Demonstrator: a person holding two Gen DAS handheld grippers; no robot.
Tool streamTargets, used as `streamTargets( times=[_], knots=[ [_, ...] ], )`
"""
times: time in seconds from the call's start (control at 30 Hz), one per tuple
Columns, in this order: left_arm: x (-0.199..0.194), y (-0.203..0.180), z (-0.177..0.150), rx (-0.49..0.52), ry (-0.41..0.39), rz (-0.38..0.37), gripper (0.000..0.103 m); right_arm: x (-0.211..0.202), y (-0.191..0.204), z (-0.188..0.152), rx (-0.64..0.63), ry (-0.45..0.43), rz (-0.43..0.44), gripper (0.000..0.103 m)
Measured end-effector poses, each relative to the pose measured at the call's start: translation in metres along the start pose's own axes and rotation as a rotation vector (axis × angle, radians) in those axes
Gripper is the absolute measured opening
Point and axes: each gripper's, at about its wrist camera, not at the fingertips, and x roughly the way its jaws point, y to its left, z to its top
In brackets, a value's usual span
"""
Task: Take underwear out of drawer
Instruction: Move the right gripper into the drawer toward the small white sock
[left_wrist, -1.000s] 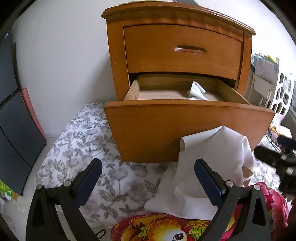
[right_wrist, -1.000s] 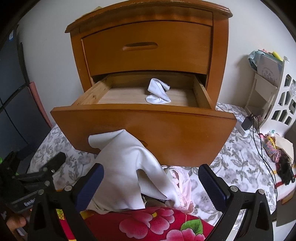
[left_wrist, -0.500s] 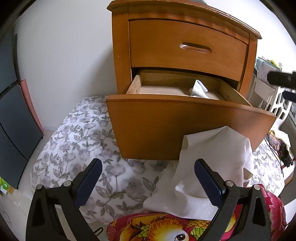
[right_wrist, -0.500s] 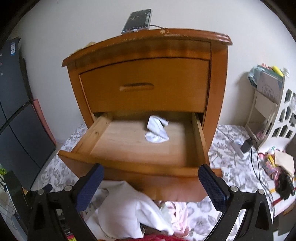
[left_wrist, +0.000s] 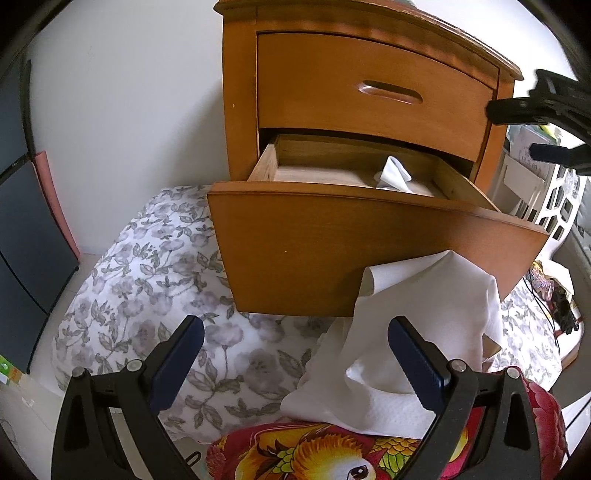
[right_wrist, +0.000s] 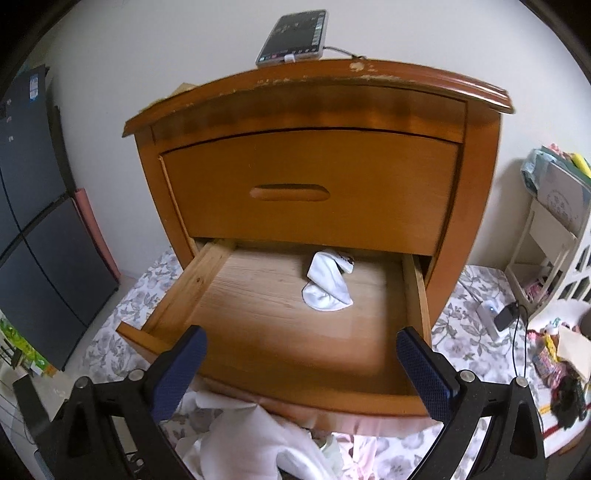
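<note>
One wooden nightstand (right_wrist: 314, 206) stood against the white wall, and it had two drawers: the upper drawer (right_wrist: 310, 192) was closed, while the lower drawer (right_wrist: 288, 332) beneath it was pulled well out over a grey floral bedspread (left_wrist: 147, 288). In front of the nightstand, below the lower drawer's front panel, one large white cloth (left_wrist: 417, 332) lay draped on a red patterned fabric (left_wrist: 332, 454). The left gripper (left_wrist: 295, 354) hung low in front of the nightstand with its jaws spread wide and nothing between them, the white cloth lying behind its right finger. The right gripper (right_wrist: 303, 365) hovered higher, above the lower drawer's front edge, its jaws likewise wide apart and empty. On the nightstand's top sat one phone (right_wrist: 293, 35) with a cable plugged in. Inside the lower drawer, toward the back and right of centre, lay one small white piece of underwear (right_wrist: 327, 282), crumpled on the bare wood, well apart from both grippers
</note>
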Motion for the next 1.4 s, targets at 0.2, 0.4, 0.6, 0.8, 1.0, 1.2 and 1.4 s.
streamTargets(
  times=[0.2, 0.4, 0.6, 0.8, 1.0, 1.2, 1.4],
  knots=[
    [0.001, 0.002, 0.0, -0.013, 0.003, -0.016, 0.1, 0.016, 0.003, 0.027, -0.055, 0.009, -0.025, 0.103],
    [0.002, 0.004, 0.0, -0.022, 0.003, -0.028, 0.1, 0.043, 0.012, 0.053, -0.116, 0.061, -0.032, 0.1],
    [0.003, 0.006, 0.0, -0.034, 0.008, -0.044, 0.1, 0.079, 0.022, 0.065, -0.196, 0.145, -0.046, 0.09],
    [0.006, 0.009, 0.0, -0.048, 0.017, -0.062, 0.1, 0.122, 0.025, 0.059, -0.287, 0.252, -0.101, 0.087],
    [0.008, 0.01, 0.0, -0.049, 0.025, -0.072, 0.1, 0.16, 0.022, 0.048, -0.363, 0.352, -0.141, 0.08],
    [0.009, 0.008, 0.0, -0.042, 0.032, -0.061, 0.1, 0.183, 0.022, 0.048, -0.412, 0.398, -0.167, 0.079],
    [0.011, -0.001, 0.0, 0.004, 0.037, -0.028, 0.1, 0.203, 0.03, 0.044, -0.51, 0.431, -0.188, 0.072]
  ],
)
